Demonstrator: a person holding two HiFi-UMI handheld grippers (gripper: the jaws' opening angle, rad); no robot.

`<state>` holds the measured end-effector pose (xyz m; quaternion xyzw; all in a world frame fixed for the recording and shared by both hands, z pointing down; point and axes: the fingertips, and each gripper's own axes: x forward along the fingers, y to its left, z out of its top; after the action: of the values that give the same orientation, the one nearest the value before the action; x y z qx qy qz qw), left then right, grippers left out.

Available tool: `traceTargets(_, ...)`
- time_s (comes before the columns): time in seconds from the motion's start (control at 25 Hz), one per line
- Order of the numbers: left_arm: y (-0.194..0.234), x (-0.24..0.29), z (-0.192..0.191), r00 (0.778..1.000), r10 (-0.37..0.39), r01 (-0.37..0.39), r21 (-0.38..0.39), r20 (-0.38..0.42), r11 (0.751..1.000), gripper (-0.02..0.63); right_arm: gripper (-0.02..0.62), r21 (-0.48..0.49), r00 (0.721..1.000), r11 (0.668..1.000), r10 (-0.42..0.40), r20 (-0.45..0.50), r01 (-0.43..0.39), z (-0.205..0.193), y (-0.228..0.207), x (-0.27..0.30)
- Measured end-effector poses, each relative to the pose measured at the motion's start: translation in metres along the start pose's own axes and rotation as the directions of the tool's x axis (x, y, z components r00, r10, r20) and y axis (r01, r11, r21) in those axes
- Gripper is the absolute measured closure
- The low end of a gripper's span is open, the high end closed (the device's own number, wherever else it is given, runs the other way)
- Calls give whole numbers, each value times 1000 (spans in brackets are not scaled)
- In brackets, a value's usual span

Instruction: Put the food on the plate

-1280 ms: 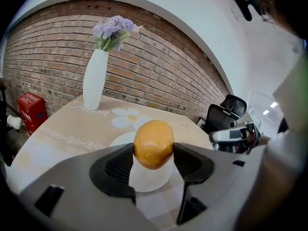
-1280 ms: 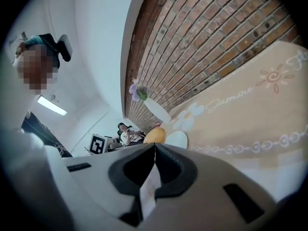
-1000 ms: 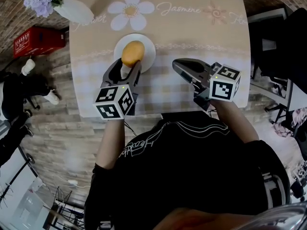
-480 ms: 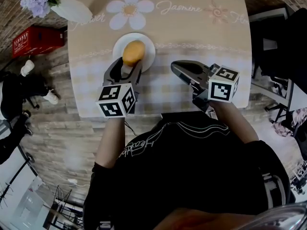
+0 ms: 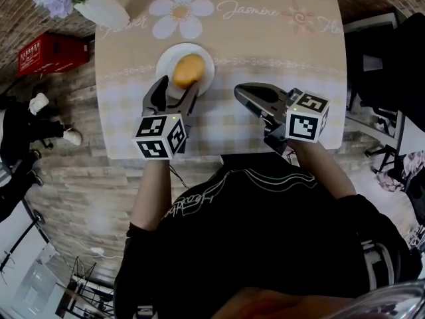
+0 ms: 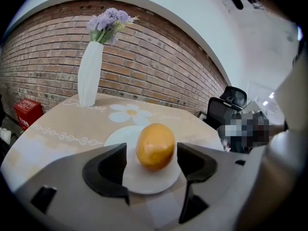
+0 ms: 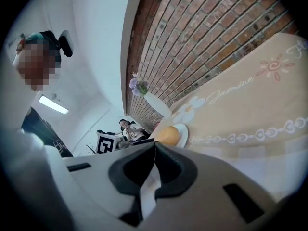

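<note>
An orange-yellow, egg-shaped piece of food point(image 5: 188, 70) point(image 6: 155, 146) rests on the small white plate point(image 5: 169, 60) point(image 6: 115, 136) on the table. My left gripper point(image 5: 178, 85) point(image 6: 152, 150) sits at the plate's near edge. Its jaws are opening, one on each side of the food, with a gap showing at both pads. My right gripper point(image 5: 238, 88) point(image 7: 155, 143) hovers over the table to the right of the plate, shut with nothing in it.
A white vase point(image 5: 99, 10) point(image 6: 90, 76) with purple flowers stands at the table's far left corner. The beige tablecloth point(image 5: 279, 38) has a daisy print beyond the plate. A red box point(image 5: 50, 55) lies on the floor to the left, a black chair point(image 6: 226, 105) at the right.
The left gripper's jaws have spread apart and let go of the food, which now sits on the plate. The right gripper has hardly moved.
</note>
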<state>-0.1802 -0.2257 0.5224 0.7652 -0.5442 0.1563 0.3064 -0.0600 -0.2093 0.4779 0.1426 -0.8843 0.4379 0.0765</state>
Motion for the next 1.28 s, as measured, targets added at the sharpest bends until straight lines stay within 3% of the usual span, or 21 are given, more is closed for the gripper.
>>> traceTargets(0.28, -1, -25, 6, 999, 9, -8, -32, 49, 999, 293, 598, -44, 999, 999, 18, 28, -17, 4, 21, -8)
traceTargets(0.4, -5, -46, 9, 997, 9, -5, -53, 72, 999, 293, 598, -105, 999, 994, 20, 36, -16, 8, 35, -12)
traceTargets(0.56, -27, -80, 12, 992, -62, 71, -85, 106, 994, 303, 598, -175, 997, 984, 52, 65, -40, 14, 62, -19)
traceTargets(0.72, -50, -124, 21, 978, -102, 127, -134, 180, 983, 363, 598, -207, 992, 975, 94, 84, -75, 16, 94, -29)
traceTargets(0.88, -72, -173, 31, 952, -138, 199, -210, 272, 957, 473, 598, -284, 989, 955, 118, 87, -89, 12, 131, -42)
traceTargets(1.12, -122, -226, 28, 930, -226, 267, -109, 291, 957, 568, 598, -318, 983, 941, 154, 96, -117, -5, 173, -64)
traceTargets(1.28, -152, -247, 24, 917, -259, 293, -73, 305, 953, 578, 598, -316, 975, 937, 190, 111, -147, -17, 195, -77)
